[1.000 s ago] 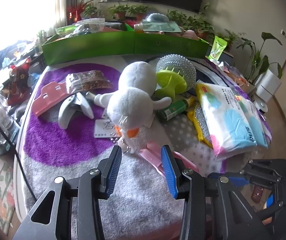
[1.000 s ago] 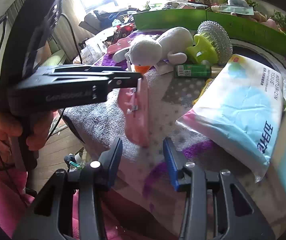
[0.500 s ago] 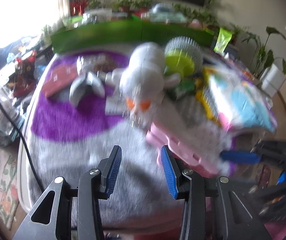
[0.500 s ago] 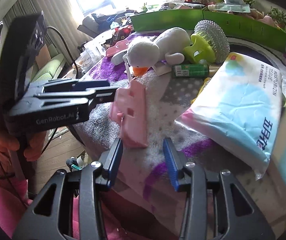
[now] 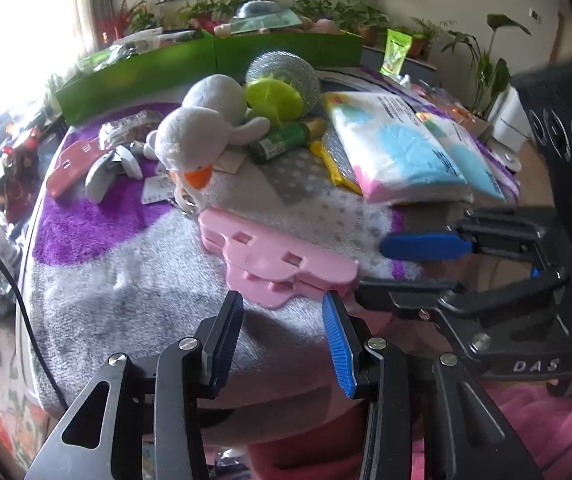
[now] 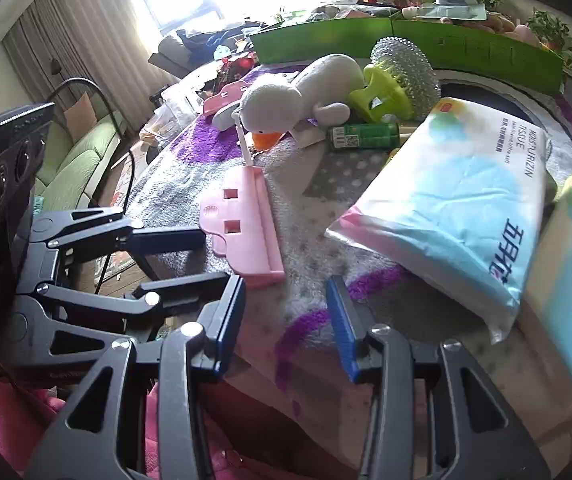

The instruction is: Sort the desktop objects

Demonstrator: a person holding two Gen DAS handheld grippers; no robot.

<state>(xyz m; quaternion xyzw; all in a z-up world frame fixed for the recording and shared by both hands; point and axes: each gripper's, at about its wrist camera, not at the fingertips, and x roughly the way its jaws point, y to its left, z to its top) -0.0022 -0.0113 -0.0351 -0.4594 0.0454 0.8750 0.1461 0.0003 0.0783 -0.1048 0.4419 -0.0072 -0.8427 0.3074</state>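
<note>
1. Both your claws stand apart and empty: the left gripper (image 5: 282, 340) hangs over the near edge of the fuzzy grey-and-purple cover (image 5: 134, 280), and the right gripper (image 6: 286, 320) sits just beside it, low at the same edge.
2. Nearest you lies the pink plastic clip (image 5: 274, 258), flat on the cover, just ahead of the left jaws. Expect it light, rigid and somewhat slick; take it across its thin long edge, not over the broad face, or it may skate on the pile.
3. Behind it, the white plush duck (image 5: 202, 140) lies on its side. It is soft and light, so pinch the body or neck and it will give without harm.
4. Touching the duck's far side are a green bottle (image 5: 286, 140) and a lime-handled steel scrubber (image 5: 282, 84). The bottle may roll; grip it mid-barrel.
5. To the right, the tissue packs (image 5: 398, 148) are bulky, soft and slippery-wrapped; a corner pinch looks safest.
6. Farthest, the green bins (image 5: 206, 60) hold items, probably already sorted, though their contents are hard to make out.
</note>
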